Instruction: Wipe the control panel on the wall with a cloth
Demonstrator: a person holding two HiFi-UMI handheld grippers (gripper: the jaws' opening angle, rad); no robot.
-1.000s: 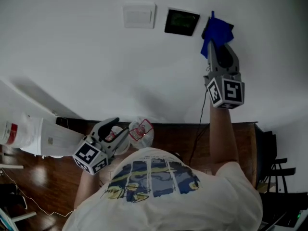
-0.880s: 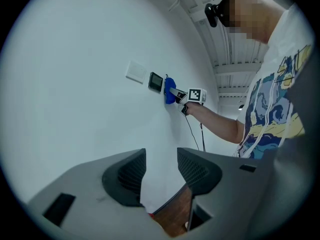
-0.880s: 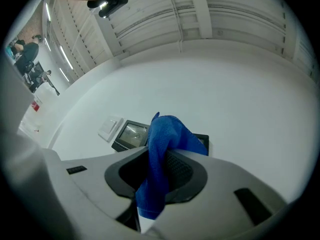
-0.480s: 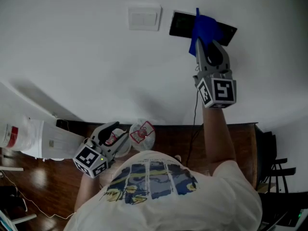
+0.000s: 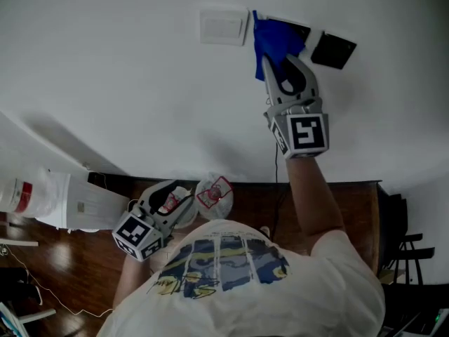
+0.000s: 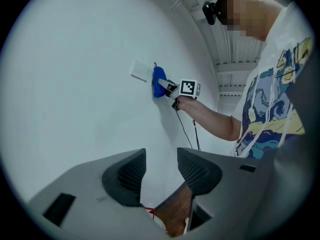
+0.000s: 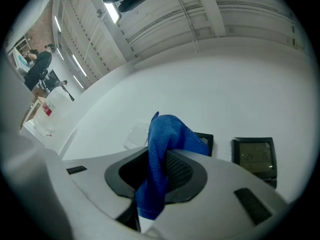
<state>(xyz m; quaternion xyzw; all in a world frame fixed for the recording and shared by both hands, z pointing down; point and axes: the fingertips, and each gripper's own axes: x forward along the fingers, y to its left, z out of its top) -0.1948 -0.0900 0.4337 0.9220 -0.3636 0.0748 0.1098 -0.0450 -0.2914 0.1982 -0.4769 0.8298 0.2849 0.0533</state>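
Two dark control panels sit side by side on the white wall. A blue cloth (image 5: 272,41) covers the left panel, of which only a corner (image 7: 206,142) shows. The right panel (image 5: 334,50), with a grey display (image 7: 255,156), is bare. My right gripper (image 5: 280,53) is raised to the wall and shut on the blue cloth (image 7: 161,159), pressing it against the left panel. The left gripper (image 5: 172,192) hangs low by the person's waist, open with nothing between its fingers (image 6: 131,170). From the left gripper view the cloth (image 6: 159,81) is a small blue patch on the wall.
A white switch plate (image 5: 223,27) is fixed just left of the cloth. A black cable (image 5: 276,188) drops down the wall to a brown wooden table (image 5: 351,202). A crumpled plastic bag (image 5: 215,194) and white containers (image 5: 42,196) lie below. A black chair (image 5: 405,248) stands at the right.
My right gripper has slid the blue cloth leftward along the wall, off the right panel and onto the left one. The left gripper has barely moved.
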